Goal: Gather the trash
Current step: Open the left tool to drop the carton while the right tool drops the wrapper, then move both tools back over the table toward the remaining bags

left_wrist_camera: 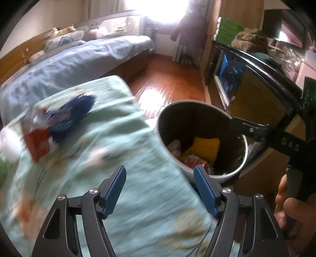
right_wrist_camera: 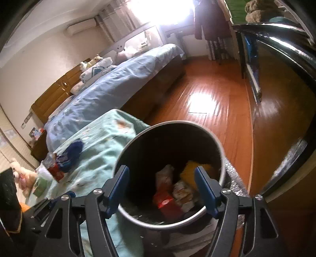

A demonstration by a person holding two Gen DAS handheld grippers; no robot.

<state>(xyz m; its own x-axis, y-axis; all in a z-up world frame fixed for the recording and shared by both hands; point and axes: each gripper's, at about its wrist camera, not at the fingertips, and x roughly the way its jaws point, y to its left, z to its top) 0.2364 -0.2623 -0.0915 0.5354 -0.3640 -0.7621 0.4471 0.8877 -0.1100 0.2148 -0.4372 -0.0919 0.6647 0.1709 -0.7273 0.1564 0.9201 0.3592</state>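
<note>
Remaining trash: red/blue wrappers (left_wrist_camera: 49,128) on left part of green cloth (left_wrist_camera: 110,150), well apart from bin (left_wrist_camera: 201,138).

Left gripper (left_wrist_camera: 160,189): jaws apart, empty, low over cloth, bin rim beside its right finger. Advice: swing left, come down flat on wrappers, avoid pinching cloth.

Bin holds yellow item (right_wrist_camera: 195,170) and packets.

Right gripper (right_wrist_camera: 162,189): jaws apart, empty, poised over bin mouth, pointing down.

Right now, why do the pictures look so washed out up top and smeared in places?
Left wrist view: the window blows out white, and the green cloth is motion-smeared. Right wrist view: same window glare, a bright patch on the wood floor, fisheye bending at the edges.
</note>
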